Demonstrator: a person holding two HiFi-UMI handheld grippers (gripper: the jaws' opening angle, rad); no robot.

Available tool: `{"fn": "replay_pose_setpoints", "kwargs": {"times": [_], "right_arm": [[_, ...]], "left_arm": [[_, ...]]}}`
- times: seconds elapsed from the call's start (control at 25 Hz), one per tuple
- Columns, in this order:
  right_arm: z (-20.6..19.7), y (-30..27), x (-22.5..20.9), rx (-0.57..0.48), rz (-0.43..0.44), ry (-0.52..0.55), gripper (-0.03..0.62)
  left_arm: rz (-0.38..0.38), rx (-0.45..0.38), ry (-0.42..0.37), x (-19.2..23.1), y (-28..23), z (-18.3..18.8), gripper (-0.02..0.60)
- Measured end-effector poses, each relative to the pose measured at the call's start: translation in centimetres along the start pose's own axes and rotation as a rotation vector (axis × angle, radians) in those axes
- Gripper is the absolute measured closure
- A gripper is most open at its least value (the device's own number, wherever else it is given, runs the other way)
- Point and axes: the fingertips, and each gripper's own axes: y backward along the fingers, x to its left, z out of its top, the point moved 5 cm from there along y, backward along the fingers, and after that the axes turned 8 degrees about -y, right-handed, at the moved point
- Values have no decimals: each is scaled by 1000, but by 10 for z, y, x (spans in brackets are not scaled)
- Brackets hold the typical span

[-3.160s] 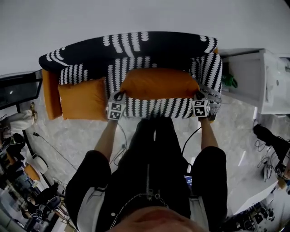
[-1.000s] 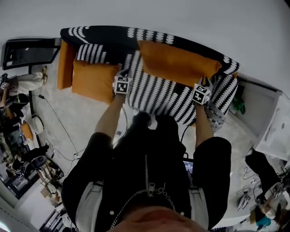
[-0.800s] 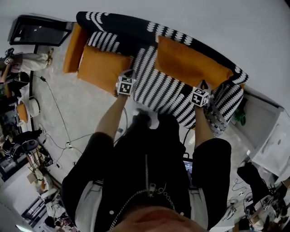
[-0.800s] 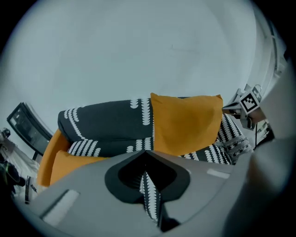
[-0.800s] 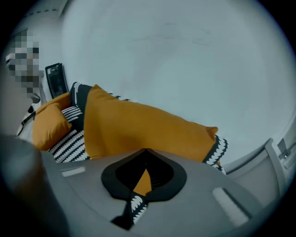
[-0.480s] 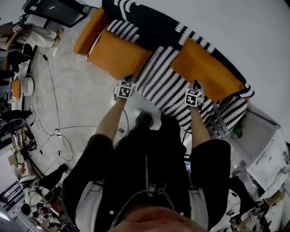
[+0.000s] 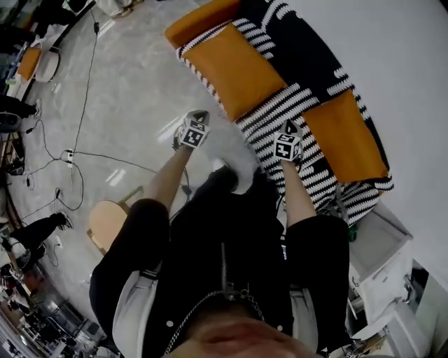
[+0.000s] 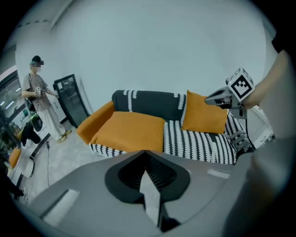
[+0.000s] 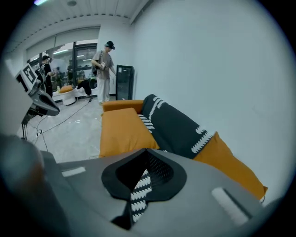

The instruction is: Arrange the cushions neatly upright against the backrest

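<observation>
Nearest, both tools hang free in front of the person, and neither carries anything. The left tool (image 7: 198, 116) has its jaws pressed together and is held over the floor (image 7: 126, 119). The right tool (image 7: 291, 126) is likewise closed tight and empty, with the striped seat showing through the thin slit between its jaws. A second ago the two tools stood by the lower corners of one cushion. They have since come off it and swung, with the person's whole body, toward the sofa's other end.

Just past the tools is the sofa (image 7: 283, 112). At the end the left tool now faces, the flat cushion (image 7: 238, 66) lies face up on the seat, not propped against the backrest (image 7: 315, 49). Farther along, the upright cushion (image 7: 346, 136) stands on its edge against the backrest, apart from both tools. At the far end an orange piece (image 7: 199, 21) sits by the arm. Whether it is a third cushion or the arm itself cannot be told.

One cushion looks finished, and the flat one is probably next. Both tools would have to open before taking it by its edges and tipping it up.
</observation>
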Motion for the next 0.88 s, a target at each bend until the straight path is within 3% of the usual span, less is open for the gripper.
{"fn": "replay_pose_setpoints", "kwargs": {"times": [0.24, 0.4, 0.64, 0.88], "right_arm": [[44, -8, 131, -7, 97, 129, 591], [61, -12, 182, -10, 144, 185, 589], [77, -53, 217, 5, 180, 188, 591], [102, -97, 226, 26, 121, 115, 591]], "left_arm": [[73, -9, 87, 85, 39, -62, 572], [91, -30, 119, 113, 54, -71, 572], [73, -22, 105, 150, 30, -71, 572], [22, -47, 10, 206, 7, -50, 572]]}}
